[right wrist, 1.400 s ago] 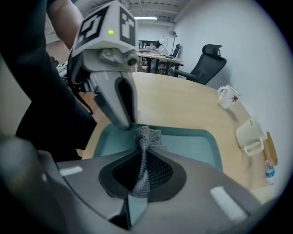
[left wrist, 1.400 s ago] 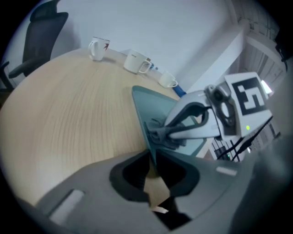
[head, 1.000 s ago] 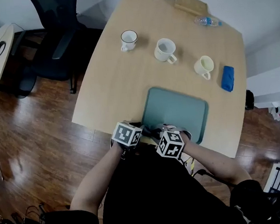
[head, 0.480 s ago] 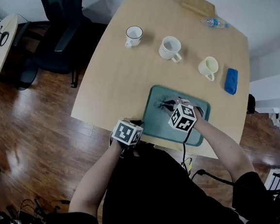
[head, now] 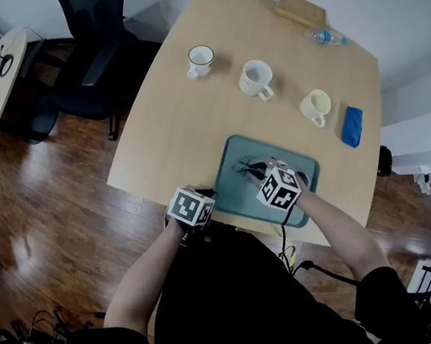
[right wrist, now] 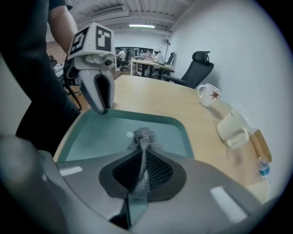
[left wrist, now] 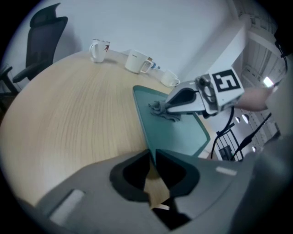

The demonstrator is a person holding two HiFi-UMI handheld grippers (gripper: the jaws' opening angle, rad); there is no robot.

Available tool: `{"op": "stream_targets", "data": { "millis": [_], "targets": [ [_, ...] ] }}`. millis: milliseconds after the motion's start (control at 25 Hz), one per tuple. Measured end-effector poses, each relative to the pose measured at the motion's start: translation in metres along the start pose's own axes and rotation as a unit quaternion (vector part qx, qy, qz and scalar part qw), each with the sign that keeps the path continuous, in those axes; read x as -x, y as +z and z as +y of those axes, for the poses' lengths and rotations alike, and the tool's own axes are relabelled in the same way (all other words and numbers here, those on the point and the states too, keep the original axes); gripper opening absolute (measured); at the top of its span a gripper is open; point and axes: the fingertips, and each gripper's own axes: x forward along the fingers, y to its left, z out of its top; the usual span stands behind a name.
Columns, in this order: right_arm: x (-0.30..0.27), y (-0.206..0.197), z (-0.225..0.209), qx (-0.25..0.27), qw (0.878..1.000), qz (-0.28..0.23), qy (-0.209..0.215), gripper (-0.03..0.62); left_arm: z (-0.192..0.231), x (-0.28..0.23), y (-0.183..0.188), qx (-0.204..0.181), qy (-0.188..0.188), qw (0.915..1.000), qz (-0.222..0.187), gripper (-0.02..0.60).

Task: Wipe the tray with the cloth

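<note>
Right gripper (right wrist: 143,156) pinching the cloth (right wrist: 143,135) down on the tray (head: 307,169)

The right gripper's jaws are clamping the grey mesh cloth, which is bunching up between the pads while its free end is lying on the teal tray's floor, near the middle. The left gripper (left wrist: 152,156) is gripping the tray's near-left rim, its jaws pressing almost together on the thin lip (a teal sliver is showing between them). The tray is sitting at the near edge of the wooden table (head: 174,130), and three mugs (head: 256,78) are standing in a row well beyond it.
</note>
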Motion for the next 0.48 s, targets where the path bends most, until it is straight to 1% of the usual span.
{"op": "stream_targets", "data": {
  "millis": [120, 280, 360, 480],
  "targets": [
    [0.005, 0.008, 0.056, 0.017, 0.999, -0.016, 0.038, 0.026, -0.012, 0.002, 0.005, 0.008, -0.023, 0.9997, -0.007, 0.046],
    [0.014, 0.011, 0.113, 0.027, 0.996, -0.03, 0.079, 0.026, -0.012, 0.003, 0.006, 0.01, -0.023, 0.9997, -0.008, 0.046],
    [0.017, 0.011, 0.127, 0.019, 0.995, -0.039, 0.086, 0.026, -0.012, 0.003, 0.006, 0.012, -0.022, 0.9996, -0.008, 0.044],
    [0.019, 0.01, 0.129, 0.018, 0.995, -0.047, 0.087, 0.026, -0.012, 0.002, 0.006, 0.015, -0.02, 0.9997, -0.008, 0.043]
  ]
}}
